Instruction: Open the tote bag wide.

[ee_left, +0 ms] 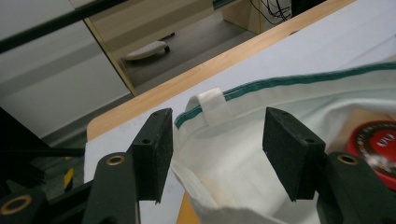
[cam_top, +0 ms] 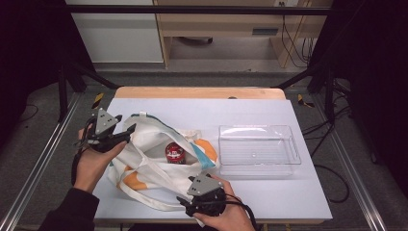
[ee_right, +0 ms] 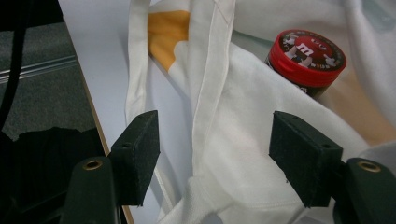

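Observation:
A white cloth tote bag point(cam_top: 144, 166) with orange and teal patches lies on the left half of the white table point(cam_top: 274, 192). A jar with a red lid point(cam_top: 174, 152) sits in its mouth. My left gripper point(cam_top: 126, 135) is at the bag's left rim and stands open. In the left gripper view the teal-edged rim and a strap end point(ee_left: 214, 106) lie between the jaws, clear of both pads. My right gripper point(cam_top: 185, 202) is at the bag's near side, also open. Its jaws straddle a white strap point(ee_right: 208, 93) without touching it, with the jar point(ee_right: 308, 56) beyond.
An empty clear plastic tray point(cam_top: 260, 127) stands on the right half of the table. The table's near edge runs just under my right hand. A black frame and rails border the table on both sides.

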`<action>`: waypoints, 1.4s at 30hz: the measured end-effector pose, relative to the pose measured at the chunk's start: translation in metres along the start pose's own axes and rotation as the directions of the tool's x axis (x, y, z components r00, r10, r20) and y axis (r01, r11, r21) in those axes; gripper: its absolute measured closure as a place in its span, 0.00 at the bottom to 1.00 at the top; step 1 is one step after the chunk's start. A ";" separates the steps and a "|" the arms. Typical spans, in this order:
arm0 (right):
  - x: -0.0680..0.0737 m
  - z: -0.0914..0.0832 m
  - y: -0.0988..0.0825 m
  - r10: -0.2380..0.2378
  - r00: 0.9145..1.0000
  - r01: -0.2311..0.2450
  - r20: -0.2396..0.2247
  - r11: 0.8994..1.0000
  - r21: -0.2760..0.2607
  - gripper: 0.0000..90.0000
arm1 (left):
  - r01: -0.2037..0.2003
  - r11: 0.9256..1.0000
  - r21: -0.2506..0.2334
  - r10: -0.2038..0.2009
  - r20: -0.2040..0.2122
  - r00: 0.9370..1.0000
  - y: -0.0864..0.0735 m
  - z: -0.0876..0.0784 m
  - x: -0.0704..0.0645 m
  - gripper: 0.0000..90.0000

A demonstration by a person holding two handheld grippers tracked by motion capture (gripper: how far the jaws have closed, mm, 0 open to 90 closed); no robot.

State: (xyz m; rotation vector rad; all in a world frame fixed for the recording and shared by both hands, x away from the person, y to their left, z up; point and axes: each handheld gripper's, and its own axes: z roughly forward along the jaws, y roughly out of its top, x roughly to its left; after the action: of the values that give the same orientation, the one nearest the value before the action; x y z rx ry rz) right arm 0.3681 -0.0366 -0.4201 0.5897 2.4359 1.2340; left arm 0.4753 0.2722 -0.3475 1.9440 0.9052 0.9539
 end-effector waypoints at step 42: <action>-0.097 0.024 0.126 -0.069 0.996 0.062 0.057 0.991 0.120 0.40 | 0.162 0.985 0.055 -0.164 0.036 0.986 -0.076 -0.006 -0.087 0.50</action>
State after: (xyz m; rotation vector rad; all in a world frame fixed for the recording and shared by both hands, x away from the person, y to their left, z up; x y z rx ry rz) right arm 0.4881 -0.0022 -0.3196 0.5658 2.4692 1.0371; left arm 0.4105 0.2360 -0.4361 1.8926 1.0575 0.8002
